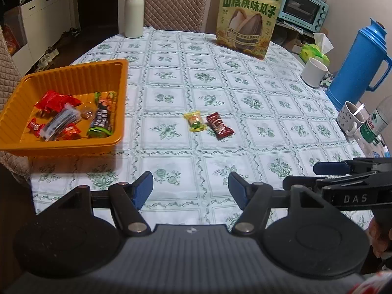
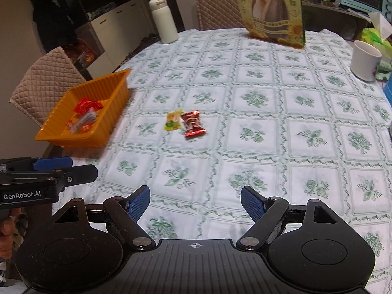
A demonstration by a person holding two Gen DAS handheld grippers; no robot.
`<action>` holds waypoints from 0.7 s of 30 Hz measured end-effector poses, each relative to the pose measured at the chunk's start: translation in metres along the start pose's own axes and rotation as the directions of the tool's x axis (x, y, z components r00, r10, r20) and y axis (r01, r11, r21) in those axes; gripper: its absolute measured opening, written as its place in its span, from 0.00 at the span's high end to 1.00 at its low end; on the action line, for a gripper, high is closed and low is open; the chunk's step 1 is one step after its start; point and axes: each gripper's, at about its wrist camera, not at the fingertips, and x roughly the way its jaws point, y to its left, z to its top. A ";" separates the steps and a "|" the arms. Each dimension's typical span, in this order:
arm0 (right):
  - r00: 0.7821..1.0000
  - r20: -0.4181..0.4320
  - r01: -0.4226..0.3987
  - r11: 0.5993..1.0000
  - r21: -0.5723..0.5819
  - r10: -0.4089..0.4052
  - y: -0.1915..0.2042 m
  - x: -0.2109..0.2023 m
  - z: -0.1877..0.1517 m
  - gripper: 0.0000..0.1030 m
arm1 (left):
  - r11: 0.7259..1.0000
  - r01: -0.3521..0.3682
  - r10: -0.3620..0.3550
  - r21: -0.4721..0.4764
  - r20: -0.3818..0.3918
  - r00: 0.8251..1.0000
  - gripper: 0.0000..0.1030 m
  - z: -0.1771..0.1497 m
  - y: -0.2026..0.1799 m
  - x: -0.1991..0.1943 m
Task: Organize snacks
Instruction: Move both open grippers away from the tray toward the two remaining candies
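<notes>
Two wrapped snacks lie side by side near the middle of the table point(image 1: 245, 93), well ahead of both grippers: a yellow candy point(image 1: 195, 121) on the left and a dark red candy point(image 1: 218, 125) just to its right, so close that they look nearly touching. The left gripper point(image 1: 191, 188) hovers low over the near edge of the tablecloth with its blue-padded fingers spread wide and nothing between them. The right gripper point(image 2: 195, 202) sits beside it at about the same depth, its fingers also wide apart and empty, touching nothing. Each gripper shows at the edge of the other's camera view. To the left, the orange tray point(image 1: 80, 69) rests at the table's edge and partly overhangs it. Inside it is a loose heap of snacks: several red packets point(image 1: 56, 101), a dark bar point(image 1: 101, 120), and a clear-wrapped dark piece point(image 1: 61, 121) among them. At the far side of the table stand a bag of sunflower seeds point(image 1: 247, 22) and a white bottle point(image 1: 133, 12).
</notes>
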 end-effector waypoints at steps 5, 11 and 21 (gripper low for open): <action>1.000 0.011 0.009 1.000 0.015 -0.010 -0.010 0.004 -0.002 0.22 | 1.000 -0.007 0.007 0.016 0.002 1.000 0.38 0.005 -0.006 0.012; 0.999 0.039 0.008 1.000 0.026 -0.009 -0.018 0.013 0.003 0.22 | 0.999 -0.018 0.017 0.035 0.008 1.000 0.39 0.016 -0.008 0.029; 0.996 0.088 0.009 1.000 -0.026 -0.006 -0.020 0.040 0.019 0.22 | 0.995 -0.046 0.046 0.083 -0.002 0.999 0.44 0.039 -0.011 0.067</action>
